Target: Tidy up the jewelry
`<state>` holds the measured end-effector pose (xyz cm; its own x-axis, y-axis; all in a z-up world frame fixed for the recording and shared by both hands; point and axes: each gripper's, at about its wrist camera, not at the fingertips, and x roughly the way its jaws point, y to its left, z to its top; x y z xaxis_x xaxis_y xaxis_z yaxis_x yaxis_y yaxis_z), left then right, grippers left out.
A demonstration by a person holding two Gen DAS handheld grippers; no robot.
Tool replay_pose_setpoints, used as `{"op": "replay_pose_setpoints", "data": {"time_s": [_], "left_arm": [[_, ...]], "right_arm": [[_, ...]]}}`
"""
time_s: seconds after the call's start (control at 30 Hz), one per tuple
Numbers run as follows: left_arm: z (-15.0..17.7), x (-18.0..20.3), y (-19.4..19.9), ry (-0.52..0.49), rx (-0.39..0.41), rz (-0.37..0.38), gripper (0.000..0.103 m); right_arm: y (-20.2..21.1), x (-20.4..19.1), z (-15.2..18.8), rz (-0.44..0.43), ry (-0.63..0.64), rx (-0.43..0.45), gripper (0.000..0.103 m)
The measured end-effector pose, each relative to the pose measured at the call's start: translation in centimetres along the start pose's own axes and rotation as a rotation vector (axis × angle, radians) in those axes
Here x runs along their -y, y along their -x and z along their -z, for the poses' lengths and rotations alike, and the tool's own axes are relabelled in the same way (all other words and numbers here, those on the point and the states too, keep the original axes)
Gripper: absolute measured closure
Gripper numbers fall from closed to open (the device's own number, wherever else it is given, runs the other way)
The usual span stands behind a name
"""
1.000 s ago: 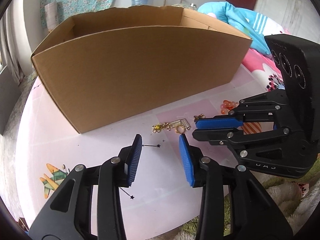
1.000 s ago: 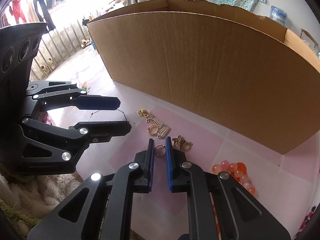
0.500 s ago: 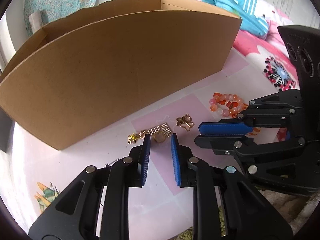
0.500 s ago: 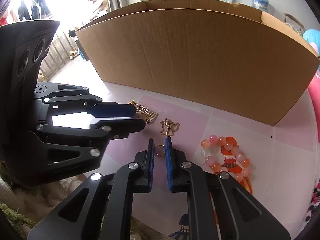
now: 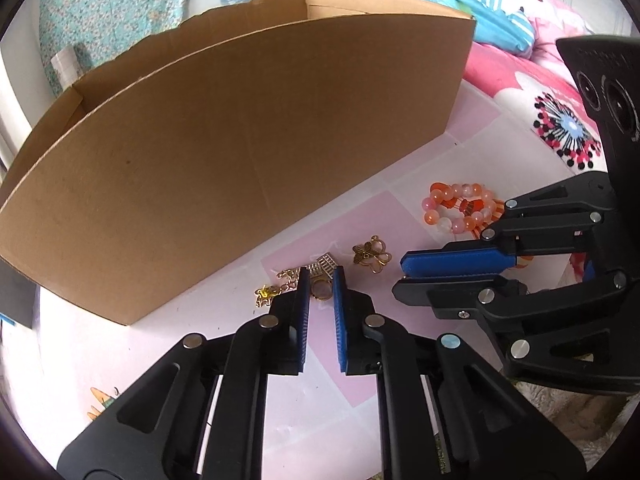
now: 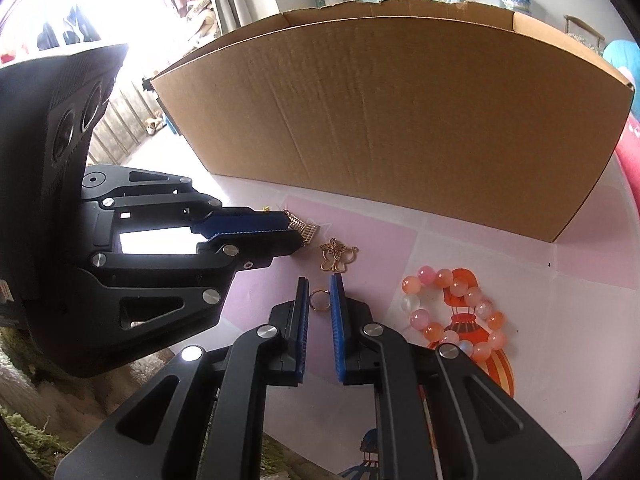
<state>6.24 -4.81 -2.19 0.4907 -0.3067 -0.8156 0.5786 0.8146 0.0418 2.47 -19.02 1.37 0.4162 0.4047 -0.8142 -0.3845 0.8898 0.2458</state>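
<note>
Jewelry lies on a pink and white table cover [image 5: 200, 320], in front of a big brown cardboard box [image 5: 248, 152] that fills the upper half of both views.

In the left wrist view, the left gripper [image 5: 320, 284] sits at the bottom middle of the frame. Its blue pads are close together, with a small gap, and a gold ring with a pale stone [image 5: 321, 291] sits right between the tips. I cannot tell if the pads pinch it or only stand on each side of it. Just above and left of the ring is a gold chain piece [image 5: 280, 280] with a little grid charm [image 5: 326, 264]. A gold butterfly charm [image 5: 371, 255] lies a bit to the right, apart from the ring. Farther right, near the middle of the frame, is an orange and pink bead bracelet [image 5: 456, 206].

In the right wrist view, the right gripper [image 6: 319, 300] is at the bottom middle. Its pads are also only a little way apart, and a thin gold ring [image 6: 319, 301] stands between the tips (again, too close to say if it is truly pinched). The butterfly charm [image 6: 338, 258] is just above it, and the bracelet [image 6: 452, 312] lies to the right on an orange balloon drawing.
</note>
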Motion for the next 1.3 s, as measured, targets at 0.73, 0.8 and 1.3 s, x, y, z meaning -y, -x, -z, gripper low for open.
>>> {"op": "replay_pose_setpoints", "data": {"time_s": [0.73, 0.8, 1.3], "left_arm": [[-3.9, -2.1, 10.4, 0.020, 0.245, 0.037, 0.093], [-6.0, -3.2, 11.5, 0.000, 0.283, 0.030, 0.093], [-14.2, -14.0, -6.3, 0.380, -0.366, 0.278, 0.093]], "right_arm": [[9.2, 0.8, -3.8, -0.054, 0.016, 0.214, 0.092], [10.7, 1.2, -6.1, -0.053, 0.052, 0.264, 0.092], [-5.4, 9.0, -21.1, -0.096, -0.117, -0.330, 0.092]]}}
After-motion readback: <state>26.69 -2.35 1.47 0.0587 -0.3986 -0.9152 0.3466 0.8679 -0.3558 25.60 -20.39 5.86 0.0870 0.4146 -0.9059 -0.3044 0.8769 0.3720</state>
